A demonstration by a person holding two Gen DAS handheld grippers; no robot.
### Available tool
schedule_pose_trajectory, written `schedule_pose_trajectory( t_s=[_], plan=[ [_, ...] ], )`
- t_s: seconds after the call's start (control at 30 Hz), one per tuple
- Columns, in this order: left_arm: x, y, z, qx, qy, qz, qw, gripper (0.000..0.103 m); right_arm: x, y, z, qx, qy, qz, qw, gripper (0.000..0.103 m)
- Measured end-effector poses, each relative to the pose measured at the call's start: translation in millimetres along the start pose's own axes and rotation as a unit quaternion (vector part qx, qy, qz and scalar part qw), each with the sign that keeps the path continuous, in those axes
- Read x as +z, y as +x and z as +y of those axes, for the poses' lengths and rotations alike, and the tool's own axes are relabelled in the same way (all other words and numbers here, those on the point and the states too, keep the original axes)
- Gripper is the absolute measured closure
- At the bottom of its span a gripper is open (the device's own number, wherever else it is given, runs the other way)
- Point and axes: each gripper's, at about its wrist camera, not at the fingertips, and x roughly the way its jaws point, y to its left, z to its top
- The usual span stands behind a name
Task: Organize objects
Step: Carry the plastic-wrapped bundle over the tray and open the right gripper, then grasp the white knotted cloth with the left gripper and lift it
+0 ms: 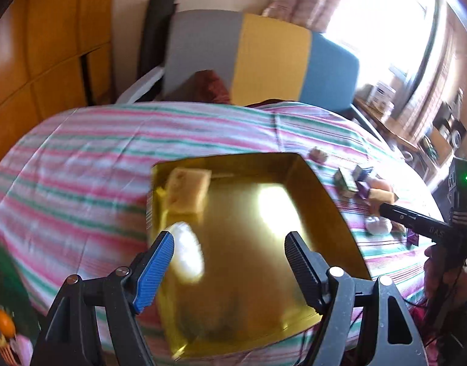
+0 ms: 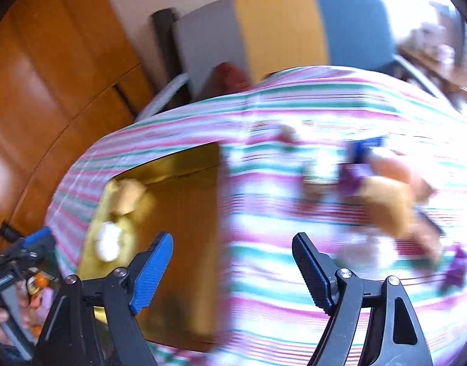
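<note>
Both tools are empty with jaws spread: the left tool [image 1: 230,262] hangs over the gold tray [image 1: 325,189], the right tool [image 2: 233,265] over the striped tabletop [image 2: 264,289] beside it. The tray already holds a yellow sponge [image 1: 189,187] and a white ball [image 1: 187,251]. Small boxes [image 1: 352,181], another sponge [image 1: 382,196] and a white lump [image 1: 378,225] lie outside, so much sorting seems left.

Both grippers — left gripper [image 1: 230,256] and right gripper [image 2: 233,259] — tilted downward, jaws wide, empty
</note>
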Motion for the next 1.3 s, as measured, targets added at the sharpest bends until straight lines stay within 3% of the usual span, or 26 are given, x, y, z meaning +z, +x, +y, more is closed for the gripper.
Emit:
schedule_pose_trajectory(
  t_s=[0.27,0.47,0.67,0.9,1.03,1.2,1.3],
  plan=[
    [60.7,36.7,-79.4,-0.038,0.068,0.013,0.9969,0.027,12.7,-28.8,-112.3,-0.088,0.059,-0.029,0.994,0.022],
    [105.3,97.8,-128.8,-0.072,0.064,0.066,0.9932,0.036,13.3,-31.2,-168.0,-0.091,0.108,-0.044,0.989,0.022],
    [138.6,176.7,-162.5,-0.097,0.022,0.131,0.9864,0.040,14.5,-31.9,-173.5,-0.062,0.118,-0.048,0.990,0.021],
    [158.2,270.8,-175.3,-0.077,-0.067,0.190,0.9764,0.040,13.8,-28.5,-169.1,-0.039,0.118,-0.040,0.991,0.020],
    [160.7,306.1,-179.3,-0.062,-0.095,0.207,0.9717,0.040,13.4,-29.1,-170.0,-0.031,0.123,-0.042,0.991,0.019],
    [161.2,334.5,-191.2,-0.052,-0.091,0.215,0.9710,0.041,14.0,-25.4,-172.2,-0.025,0.128,-0.033,0.991,0.018],
    [161.0,340.4,-198.8,-0.033,-0.067,0.205,0.9759,0.067,14.3,-25.8,-172.6,-0.026,0.129,-0.034,0.991,0.018]
  ],
)
